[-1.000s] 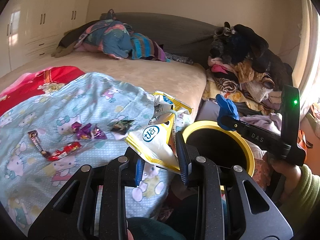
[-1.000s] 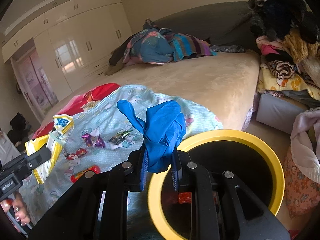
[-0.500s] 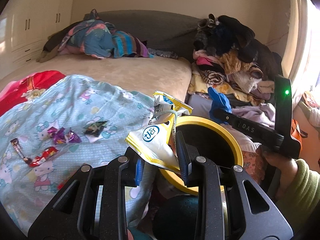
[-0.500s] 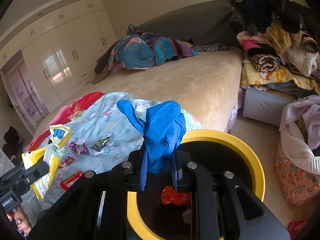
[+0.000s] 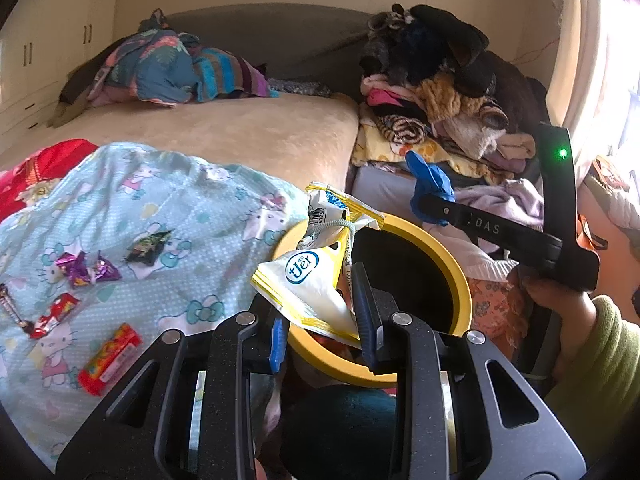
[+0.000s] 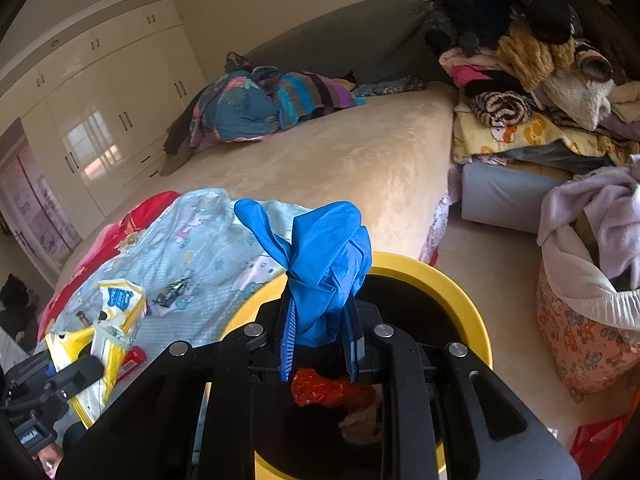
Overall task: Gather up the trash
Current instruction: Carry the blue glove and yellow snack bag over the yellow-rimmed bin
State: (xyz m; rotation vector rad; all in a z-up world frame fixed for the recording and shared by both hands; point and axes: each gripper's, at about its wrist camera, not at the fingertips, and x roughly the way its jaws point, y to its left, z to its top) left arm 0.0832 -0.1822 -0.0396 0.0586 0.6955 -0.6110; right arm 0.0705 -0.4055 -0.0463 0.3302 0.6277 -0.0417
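My left gripper (image 5: 322, 312) is shut on a crumpled yellow-and-white snack bag (image 5: 316, 276), held over the near rim of a yellow-rimmed black bin (image 5: 460, 280). My right gripper (image 6: 318, 332) is shut on a bunched blue glove (image 6: 324, 264), above the bin (image 6: 452, 284). Inside the bin lie a red wrapper (image 6: 328, 392) and pale paper. The left view shows the right gripper's side with the glove (image 5: 430, 184) over the bin's far rim. The right view shows the snack bag (image 6: 112, 328) at lower left. Several candy wrappers (image 5: 86, 270) and a red box (image 5: 110, 358) lie on the light-blue cartoon blanket (image 5: 168, 200).
The beige bed (image 6: 340, 148) carries a heap of colourful cloth (image 6: 272, 104) at its head. A tall pile of clothes (image 5: 444, 92) rises right of the bed. A cloth basket (image 6: 588, 344) stands on the floor at right. White wardrobes (image 6: 100, 108) line the left wall.
Both grippers moved toward the bin with their loads still held. The bin's opening now sits under them and the red wrapper inside has come into sight.
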